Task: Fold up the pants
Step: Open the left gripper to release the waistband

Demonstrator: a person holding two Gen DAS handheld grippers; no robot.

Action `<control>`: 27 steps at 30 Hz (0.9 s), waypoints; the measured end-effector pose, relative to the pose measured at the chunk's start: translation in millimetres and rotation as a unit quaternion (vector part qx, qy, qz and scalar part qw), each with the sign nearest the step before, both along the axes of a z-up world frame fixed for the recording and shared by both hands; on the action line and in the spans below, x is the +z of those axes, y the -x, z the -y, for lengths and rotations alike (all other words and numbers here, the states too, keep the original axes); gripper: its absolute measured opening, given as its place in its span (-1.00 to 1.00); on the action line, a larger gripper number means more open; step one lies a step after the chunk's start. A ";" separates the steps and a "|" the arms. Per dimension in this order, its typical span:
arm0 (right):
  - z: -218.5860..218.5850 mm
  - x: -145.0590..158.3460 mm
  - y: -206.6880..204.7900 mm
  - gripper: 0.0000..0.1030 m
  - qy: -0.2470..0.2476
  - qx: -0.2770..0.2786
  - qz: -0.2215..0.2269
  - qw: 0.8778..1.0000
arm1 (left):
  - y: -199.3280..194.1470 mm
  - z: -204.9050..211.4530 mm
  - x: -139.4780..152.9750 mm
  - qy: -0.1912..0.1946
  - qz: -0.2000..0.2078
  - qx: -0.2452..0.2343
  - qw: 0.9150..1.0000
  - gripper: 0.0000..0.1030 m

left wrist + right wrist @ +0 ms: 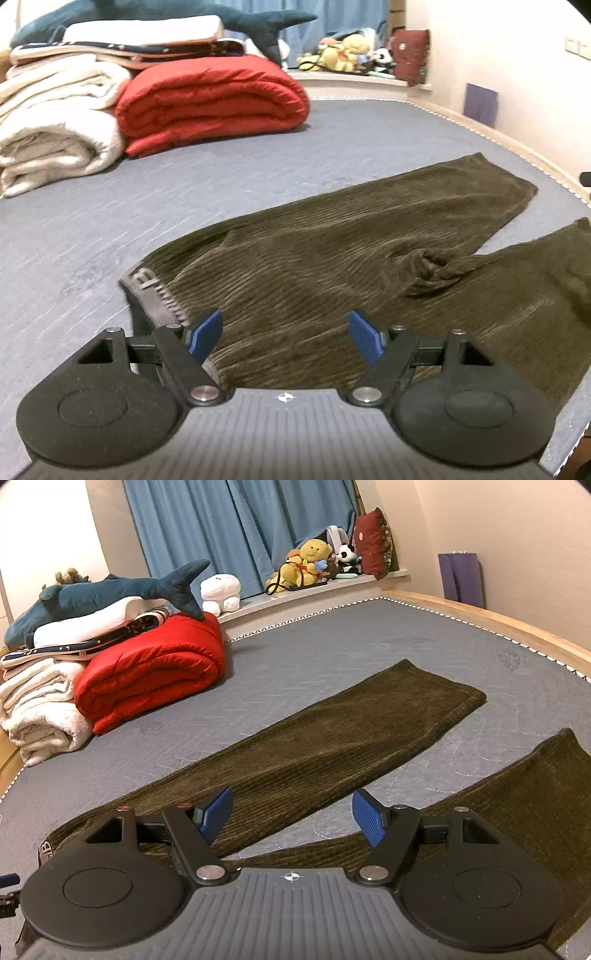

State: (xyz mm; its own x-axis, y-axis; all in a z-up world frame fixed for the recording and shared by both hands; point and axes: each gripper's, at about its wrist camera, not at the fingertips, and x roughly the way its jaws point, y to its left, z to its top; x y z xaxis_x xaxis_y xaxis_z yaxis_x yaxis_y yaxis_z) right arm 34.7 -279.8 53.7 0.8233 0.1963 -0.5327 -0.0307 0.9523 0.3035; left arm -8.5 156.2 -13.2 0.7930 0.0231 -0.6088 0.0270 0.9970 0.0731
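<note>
Left wrist view: dark olive corduroy pants [332, 266] lie spread flat on a grey mattress [184, 192], their two legs splayed apart toward the right. The grey elastic waistband [155, 291] sits at the near left corner, just ahead of the left gripper [286, 334]. That gripper hangs low over the waist area with its blue pads [207, 334] spread wide, holding nothing. The cloth looks soft, limp and fairly thick; it would likely drape and sag rather than keep shape, and the ribbed surface should give good grip. A bunched wrinkle [432, 266] marks the crotch. The waistband corner seems the firmest place to pinch.

Right wrist view: the right gripper [291, 818] hovers over the fork where the legs part, angled forward and down, its fingers also wide apart and empty. One leg [332, 738] stretches away toward the far hem; the other leg [517, 797] runs off to the right. A red quilt [155, 668] and stacked bedding rest well apart at the left.
</note>
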 end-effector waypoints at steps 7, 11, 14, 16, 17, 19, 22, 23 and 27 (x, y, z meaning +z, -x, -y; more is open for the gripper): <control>-3.6 -6.7 -4.3 0.41 0.026 0.003 -0.010 1.000 | -26.0 -6.3 -13.3 -0.021 0.000 -0.018 1.000 -0.99; -7.5 -8.8 -6.4 -0.13 0.023 0.018 -0.016 0.999 | -43.7 -27.0 -19.9 -0.011 -0.002 0.004 1.000 -0.99; -8.8 -6.7 -6.2 -0.26 0.015 0.031 -0.014 0.999 | -60.8 -46.1 -20.5 0.012 0.001 0.033 0.999 -0.99; -9.1 -4.9 -6.6 -0.26 0.012 0.035 -0.011 0.999 | -74.4 -57.9 -21.8 0.019 0.006 0.055 0.998 -0.98; -8.8 -4.2 -7.3 -0.25 0.009 0.037 -0.010 0.999 | -82.9 -63.9 -24.0 0.020 0.007 0.066 0.998 -0.97; -8.0 -3.5 -9.3 -0.25 0.004 0.038 -0.011 0.999 | -95.8 -73.0 -25.0 0.017 0.011 0.082 0.996 -0.96; -8.0 -4.4 -13.7 -0.24 -0.002 0.043 -0.016 0.999 | -117.6 -82.9 -28.1 0.006 0.021 0.102 0.995 -0.94; -9.3 -4.9 -15.8 -0.24 0.000 0.046 -0.018 0.999 | -124.0 -85.1 -28.5 0.003 0.022 0.106 0.994 -0.87; -13.9 -6.9 -20.7 -0.23 0.014 0.062 -0.023 0.998 | -154.7 -91.7 -32.6 -0.026 0.016 0.126 0.992 0.26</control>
